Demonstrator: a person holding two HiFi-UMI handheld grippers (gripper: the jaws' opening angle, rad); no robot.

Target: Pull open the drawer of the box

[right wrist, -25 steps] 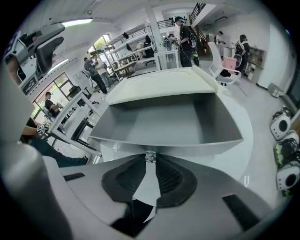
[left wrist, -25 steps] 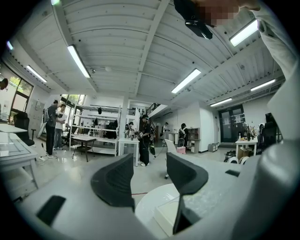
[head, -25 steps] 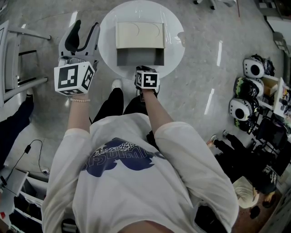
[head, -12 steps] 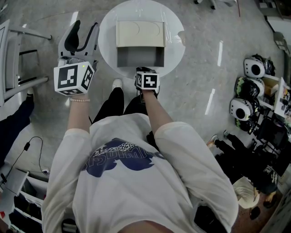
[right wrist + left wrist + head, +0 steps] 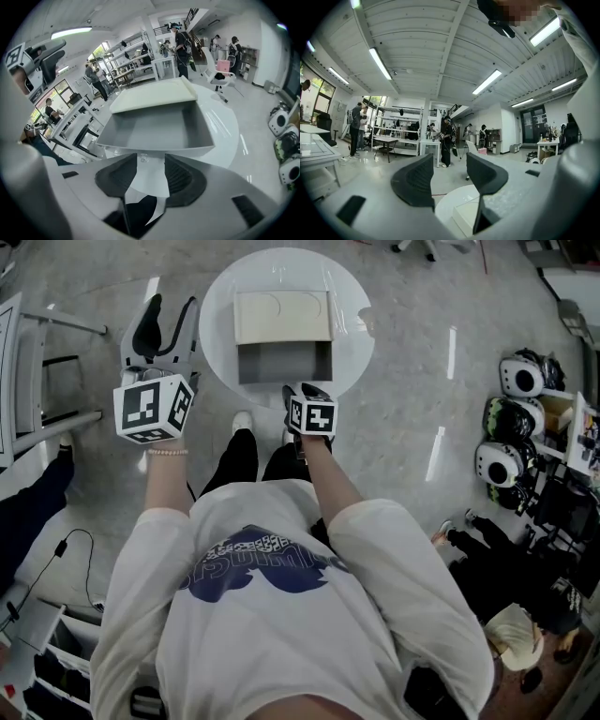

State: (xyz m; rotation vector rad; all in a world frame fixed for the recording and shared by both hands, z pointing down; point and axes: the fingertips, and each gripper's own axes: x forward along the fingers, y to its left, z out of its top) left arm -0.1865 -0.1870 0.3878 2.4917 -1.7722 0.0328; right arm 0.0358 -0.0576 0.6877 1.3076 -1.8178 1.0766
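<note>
A cream box (image 5: 281, 317) stands on a round white table (image 5: 214, 296), and its grey drawer (image 5: 284, 363) is pulled out toward me and is empty. My right gripper (image 5: 300, 393) sits just in front of the drawer's front wall. In the right gripper view the drawer (image 5: 154, 129) fills the middle. The right gripper (image 5: 150, 165) is opening its jaws, and a small clear knob (image 5: 143, 157) on the drawer front stands near their tips with neither pad touching it. My left gripper (image 5: 170, 320) is raised left of the table, open and empty, as the left gripper view (image 5: 450, 180) also shows.
Several helmets (image 5: 518, 379) lie on the floor at the right beside a shelf (image 5: 572, 442). A metal frame (image 5: 52, 418) stands at the left. My legs are under the table's near edge. Far off, people (image 5: 446, 140) stand by work tables.
My right gripper has drawn back a little from the drawer front toward me. The left gripper has stayed raised beside the table.
</note>
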